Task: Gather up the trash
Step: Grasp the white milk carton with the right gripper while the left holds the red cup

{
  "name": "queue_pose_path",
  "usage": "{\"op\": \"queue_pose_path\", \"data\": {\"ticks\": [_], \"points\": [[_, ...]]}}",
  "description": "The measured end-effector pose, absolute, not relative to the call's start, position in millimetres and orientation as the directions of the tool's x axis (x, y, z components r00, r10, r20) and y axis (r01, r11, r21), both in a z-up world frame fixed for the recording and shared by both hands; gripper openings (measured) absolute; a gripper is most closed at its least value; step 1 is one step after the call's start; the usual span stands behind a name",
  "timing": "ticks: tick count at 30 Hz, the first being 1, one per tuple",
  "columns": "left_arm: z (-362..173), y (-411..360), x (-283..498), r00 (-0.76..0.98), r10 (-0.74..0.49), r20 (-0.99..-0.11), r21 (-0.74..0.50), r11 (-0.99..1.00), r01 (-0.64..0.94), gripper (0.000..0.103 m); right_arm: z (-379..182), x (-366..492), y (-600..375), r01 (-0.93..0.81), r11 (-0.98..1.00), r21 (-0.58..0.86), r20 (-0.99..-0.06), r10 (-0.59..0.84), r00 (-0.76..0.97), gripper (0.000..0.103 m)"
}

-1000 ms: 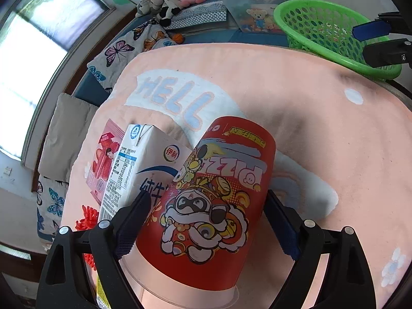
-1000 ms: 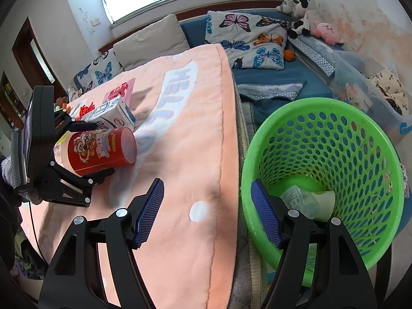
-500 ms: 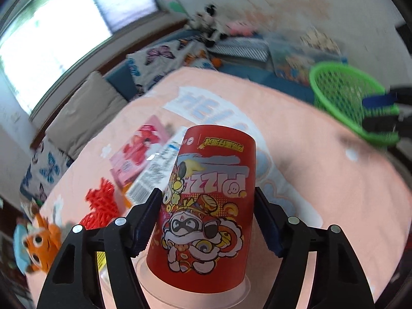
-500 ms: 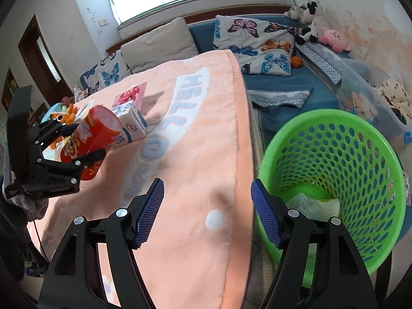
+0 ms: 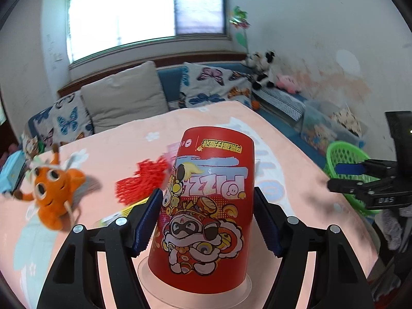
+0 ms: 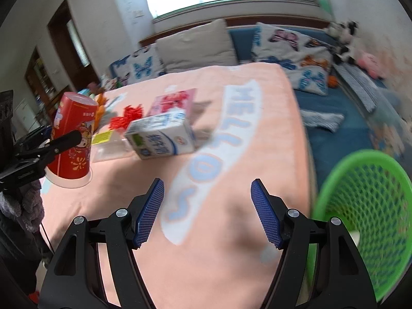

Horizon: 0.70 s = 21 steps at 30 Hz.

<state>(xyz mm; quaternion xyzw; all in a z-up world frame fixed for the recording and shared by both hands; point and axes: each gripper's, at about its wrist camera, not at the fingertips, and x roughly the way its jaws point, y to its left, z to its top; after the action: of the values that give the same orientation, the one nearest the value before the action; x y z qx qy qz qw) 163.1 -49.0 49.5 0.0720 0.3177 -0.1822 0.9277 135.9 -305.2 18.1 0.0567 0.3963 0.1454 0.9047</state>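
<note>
Between the blue pads of the left gripper (image 5: 207, 221) sits the red cup (image 5: 206, 211), upside down, printed with a cartoon and inverted "PIZZA" lettering, its clear lid at the bottom; both pads press its sides, so the tongs are clenched on it. From the right wrist view the cup (image 6: 73, 134) appears lifted just above the blanket (image 6: 231, 154), near its left edge. The right gripper (image 6: 207, 212) hangs spread wide over bare blanket, grasping nothing, with free room ahead of it. A green basket (image 6: 365, 206) stands off the blanket's right edge, just beside the right gripper and well apart from the cup. A milk carton (image 6: 161, 139) lies on its side mid-blanket, a pink packet (image 6: 175, 101) behind it and a red frilly thing (image 6: 126, 117) to its left. An orange plush (image 5: 51, 190) lies near the left edge. Beyond the peach "HELLO" blanket run a blue couch with butterfly pillows (image 5: 213, 85), a beige cushion (image 5: 123, 97) and a bright window (image 5: 146, 13).
</note>
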Motion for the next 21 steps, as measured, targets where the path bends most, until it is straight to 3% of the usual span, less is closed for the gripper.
{"op": "queue_pose_path", "data": {"ticks": [9,21], "points": [[56.4,-9.1,149.5,0.756,-0.252,-0.604,-0.021,0.954,0.3,0.067,25.6,181.4,-239.9,-0.496,0.868,0.027,-0.752,0.345,0.562,0.07],[52.5,16.0,156.6,0.763,-0.234,-0.603,-0.083,0.969,0.232,0.067,1.2,242.8,-168.5,-0.777,0.591,-0.215,-0.843,0.289,0.454,0.067]]}}
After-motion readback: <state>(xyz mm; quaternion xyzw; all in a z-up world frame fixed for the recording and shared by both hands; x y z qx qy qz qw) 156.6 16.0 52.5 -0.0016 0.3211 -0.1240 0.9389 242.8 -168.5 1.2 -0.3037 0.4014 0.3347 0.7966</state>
